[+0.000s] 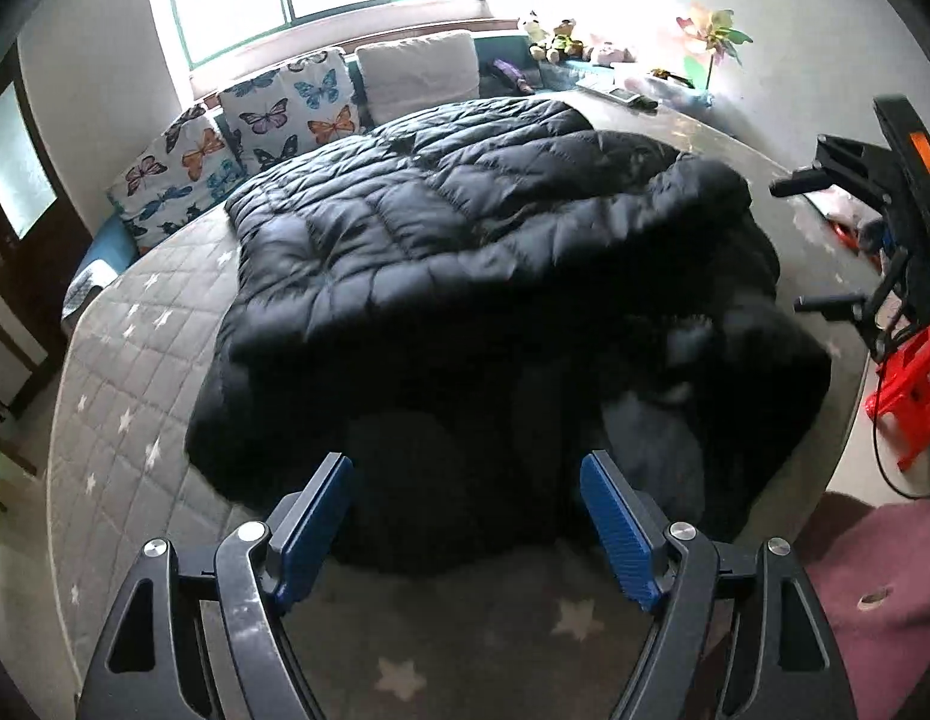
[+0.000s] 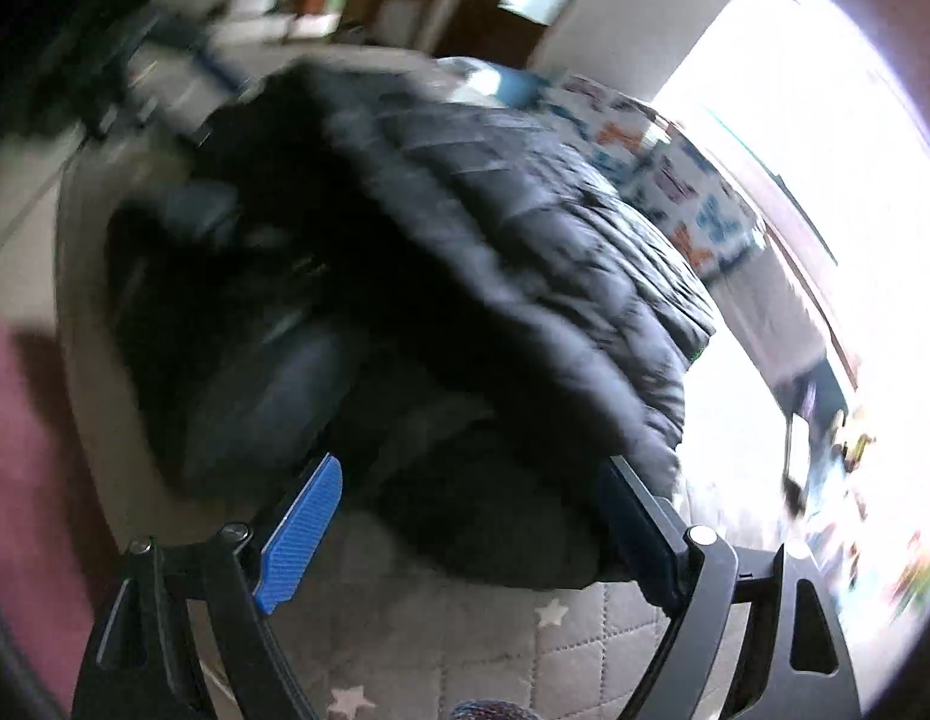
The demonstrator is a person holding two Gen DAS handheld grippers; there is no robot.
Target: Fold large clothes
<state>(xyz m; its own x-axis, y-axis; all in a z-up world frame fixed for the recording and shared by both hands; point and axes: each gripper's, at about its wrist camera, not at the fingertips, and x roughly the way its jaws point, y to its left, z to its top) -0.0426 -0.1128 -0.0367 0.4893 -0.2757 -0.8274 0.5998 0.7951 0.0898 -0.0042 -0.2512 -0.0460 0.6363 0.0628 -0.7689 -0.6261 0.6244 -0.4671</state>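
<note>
A large black quilted puffer coat (image 1: 465, 252) lies on a grey star-patterned quilted mat (image 1: 123, 420), its upper part folded over the lower part. My left gripper (image 1: 465, 480) is open and empty, just in front of the coat's near edge. My right gripper shows in the left wrist view (image 1: 837, 240) at the right, above the coat's side, open. In the blurred right wrist view the right gripper (image 2: 471, 480) is open with the coat (image 2: 465, 252) between and beyond its blue pads (image 2: 297, 534); the right pad is partly hidden by the fabric.
Butterfly-print cushions (image 1: 249, 132) and a grey pillow (image 1: 417, 75) line the far edge under a bright window. Toys and a pinwheel (image 1: 711, 36) sit at the back right. A red plastic stool (image 1: 909, 402) stands right. A maroon cloth (image 1: 885, 600) lies at the near right.
</note>
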